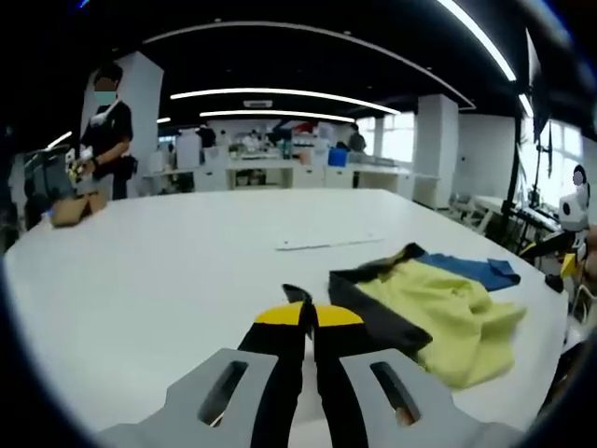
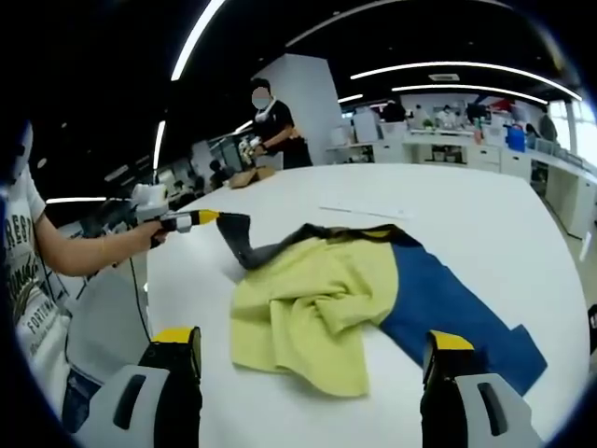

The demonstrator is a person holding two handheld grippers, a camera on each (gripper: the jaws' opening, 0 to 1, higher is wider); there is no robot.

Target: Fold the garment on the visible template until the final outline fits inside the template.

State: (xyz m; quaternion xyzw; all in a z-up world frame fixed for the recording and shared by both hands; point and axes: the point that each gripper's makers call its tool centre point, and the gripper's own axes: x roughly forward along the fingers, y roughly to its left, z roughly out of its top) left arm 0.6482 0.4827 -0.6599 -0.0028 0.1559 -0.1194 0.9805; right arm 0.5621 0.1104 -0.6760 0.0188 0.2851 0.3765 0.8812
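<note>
A crumpled garment (image 2: 308, 299) in yellow, blue and black lies on the white table (image 2: 485, 224). In the left gripper view the garment (image 1: 438, 308) is to the right of the jaws. My left gripper (image 1: 306, 313) is shut on its black edge, with a bit of dark cloth poking up between the tips. The right gripper view shows that left gripper (image 2: 207, 218) coming in from the left and lifting the black corner. My right gripper (image 2: 312, 341) stands wide open over the near side of the garment, touching nothing. A thin flat white template (image 1: 326, 243) lies beyond the garment (image 2: 364, 212).
A person (image 1: 107, 121) stands at the table's far side near a brown object (image 1: 79, 210). The hand (image 2: 149, 235) holding the left gripper reaches in from the table's left edge. Desks and shelves (image 1: 280, 168) line the back of the room.
</note>
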